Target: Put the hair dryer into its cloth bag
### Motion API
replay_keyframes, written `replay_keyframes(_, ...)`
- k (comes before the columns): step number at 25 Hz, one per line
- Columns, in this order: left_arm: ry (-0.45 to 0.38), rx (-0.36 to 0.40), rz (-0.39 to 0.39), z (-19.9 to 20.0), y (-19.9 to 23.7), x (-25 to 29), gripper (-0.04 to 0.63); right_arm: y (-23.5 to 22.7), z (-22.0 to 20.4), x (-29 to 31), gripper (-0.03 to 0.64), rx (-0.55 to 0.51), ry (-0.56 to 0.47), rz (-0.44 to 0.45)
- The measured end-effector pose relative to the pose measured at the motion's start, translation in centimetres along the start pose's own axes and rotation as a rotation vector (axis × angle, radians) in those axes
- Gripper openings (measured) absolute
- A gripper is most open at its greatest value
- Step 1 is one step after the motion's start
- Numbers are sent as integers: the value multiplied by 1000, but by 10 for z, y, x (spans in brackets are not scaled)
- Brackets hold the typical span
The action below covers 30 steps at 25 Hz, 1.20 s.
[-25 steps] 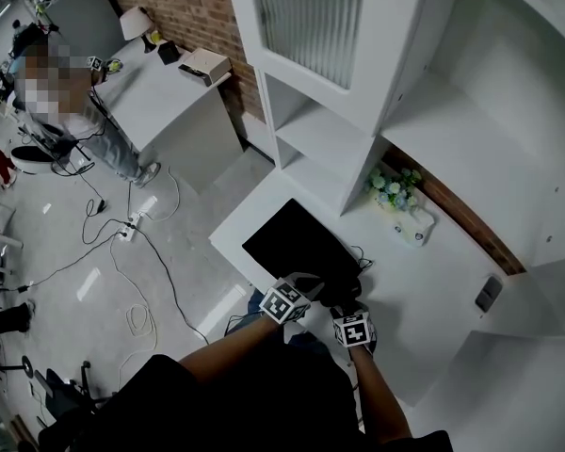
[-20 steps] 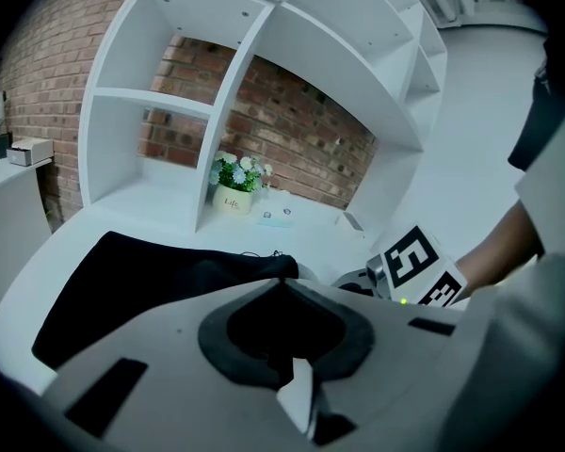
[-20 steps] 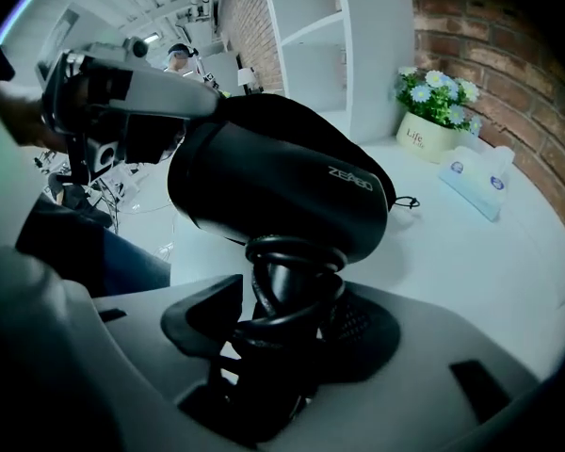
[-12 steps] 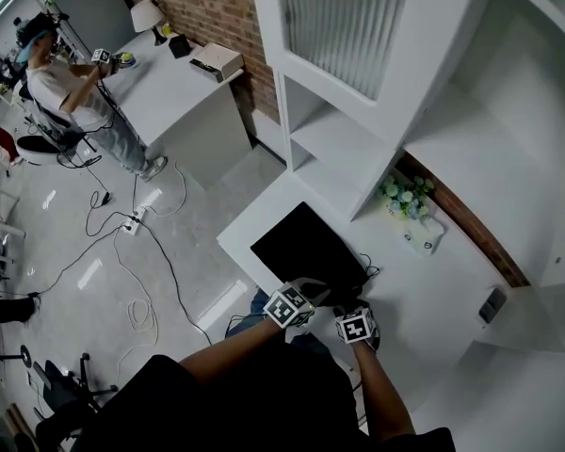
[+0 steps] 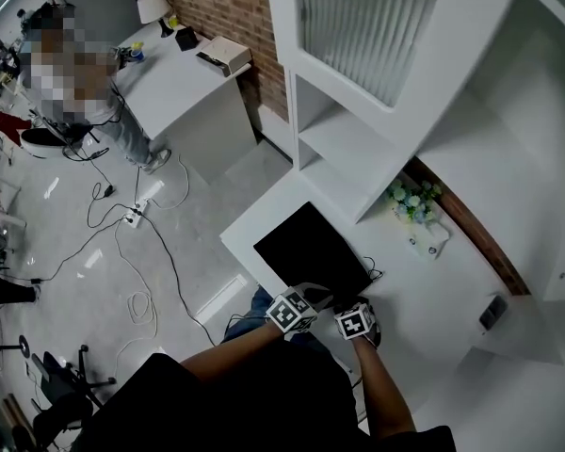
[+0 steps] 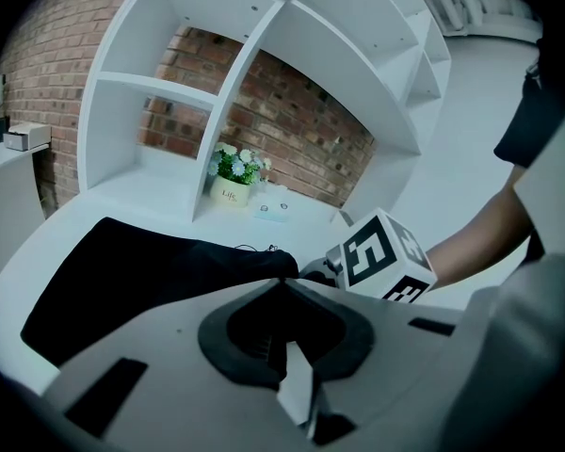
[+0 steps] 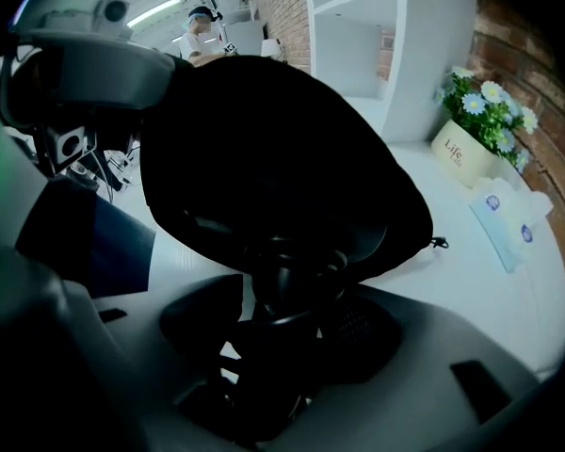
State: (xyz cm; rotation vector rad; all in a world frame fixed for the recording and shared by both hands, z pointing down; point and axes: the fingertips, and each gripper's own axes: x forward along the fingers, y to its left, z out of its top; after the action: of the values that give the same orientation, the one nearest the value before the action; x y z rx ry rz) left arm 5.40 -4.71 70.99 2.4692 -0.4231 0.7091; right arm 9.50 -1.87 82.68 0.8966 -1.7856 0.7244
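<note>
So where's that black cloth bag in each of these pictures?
Head view: cloth bag sits dead centre.
Left gripper view: lower left, its edge pinched by the left tongs.
Right gripper view: fills the centre, above the hair dryer.
Shared landmark: the flower pot.

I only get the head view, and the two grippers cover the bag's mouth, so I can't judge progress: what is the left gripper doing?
Observer: The left gripper has its fingers shut on the edge of the black bag.
Operator: And the right?
Observer: The right gripper is shut on the dark hair dryer.
Operator: Is it inside?
Observer: Only its front end is under the cloth; the gripped part is outside.
</note>
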Motion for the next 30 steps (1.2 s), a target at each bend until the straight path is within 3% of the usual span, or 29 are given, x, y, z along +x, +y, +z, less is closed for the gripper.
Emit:
replay_keyframes(4, 10, 2, 3, -4, 1, 1, 26, -2, -3, 4, 257, -47, 14, -39)
replay_keyframes(16, 20, -15, 45, -6, 6, 2, 26, 0, -1, 5, 264, -51, -13, 7)
replay_keyframes(22, 19, -36, 52, -8, 3, 5, 26, 4, 1, 3, 307, 13, -11, 60)
replay_keyframes(30, 42, -22, 64, -13, 3, 5, 26, -5, -1, -25, 311, 37, -71, 41)
